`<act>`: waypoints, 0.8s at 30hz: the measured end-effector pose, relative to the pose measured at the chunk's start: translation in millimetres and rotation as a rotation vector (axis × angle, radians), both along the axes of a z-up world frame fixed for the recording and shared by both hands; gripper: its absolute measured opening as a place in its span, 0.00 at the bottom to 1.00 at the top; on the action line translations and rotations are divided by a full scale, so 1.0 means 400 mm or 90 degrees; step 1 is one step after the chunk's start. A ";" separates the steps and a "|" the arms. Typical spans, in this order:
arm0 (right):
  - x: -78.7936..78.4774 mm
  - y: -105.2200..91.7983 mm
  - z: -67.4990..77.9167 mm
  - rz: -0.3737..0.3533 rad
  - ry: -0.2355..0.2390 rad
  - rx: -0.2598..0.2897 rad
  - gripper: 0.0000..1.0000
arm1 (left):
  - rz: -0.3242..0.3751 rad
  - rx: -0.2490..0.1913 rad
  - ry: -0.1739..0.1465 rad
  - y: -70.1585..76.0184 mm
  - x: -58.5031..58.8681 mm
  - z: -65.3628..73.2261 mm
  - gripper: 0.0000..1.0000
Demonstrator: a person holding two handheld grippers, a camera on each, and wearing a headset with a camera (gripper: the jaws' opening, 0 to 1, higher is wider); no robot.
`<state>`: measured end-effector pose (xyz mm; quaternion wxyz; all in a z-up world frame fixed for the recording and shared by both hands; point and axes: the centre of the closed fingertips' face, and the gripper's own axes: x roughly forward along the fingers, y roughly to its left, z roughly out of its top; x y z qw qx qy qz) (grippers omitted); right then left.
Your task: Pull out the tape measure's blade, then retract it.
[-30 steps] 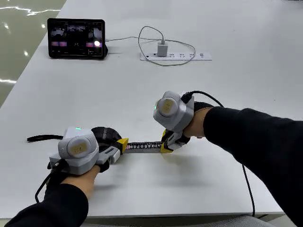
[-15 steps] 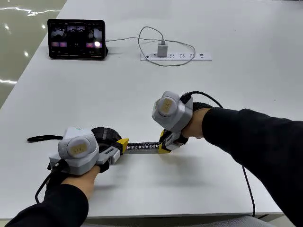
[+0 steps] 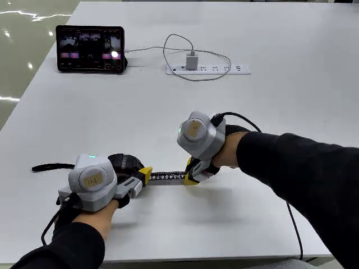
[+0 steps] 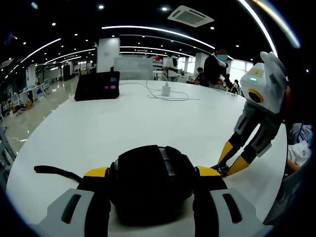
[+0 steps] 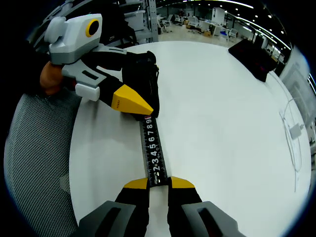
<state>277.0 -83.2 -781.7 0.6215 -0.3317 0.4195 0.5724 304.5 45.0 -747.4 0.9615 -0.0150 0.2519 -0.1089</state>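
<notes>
The black tape measure case (image 4: 152, 180) (image 3: 124, 163) (image 5: 143, 74) lies on the white table (image 3: 185, 123), held between the yellow-tipped jaws of my left gripper (image 3: 139, 178) (image 4: 153, 174). A short length of numbered blade (image 3: 167, 177) (image 5: 153, 153) runs from the case to my right gripper (image 3: 190, 176) (image 5: 159, 183), which is shut on the blade's end. In the left gripper view the right gripper (image 4: 228, 167) points down at the table to the right of the case. A black wrist strap (image 3: 51, 166) (image 4: 54, 171) trails left from the case.
A tablet (image 3: 90, 48) stands at the far left of the table. A power strip (image 3: 208, 68) with a white charger and looped cable (image 3: 193, 53) lies at the back middle. A black cable (image 3: 293, 224) hangs over the front edge at right.
My right gripper has moved left toward the case, so the exposed blade is shorter. The left gripper and the case have stayed put.
</notes>
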 end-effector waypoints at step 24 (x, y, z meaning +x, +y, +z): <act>0.006 0.033 -0.001 0.005 0.004 0.029 0.10 | 0.004 -0.019 0.006 0.002 -0.001 0.001 0.63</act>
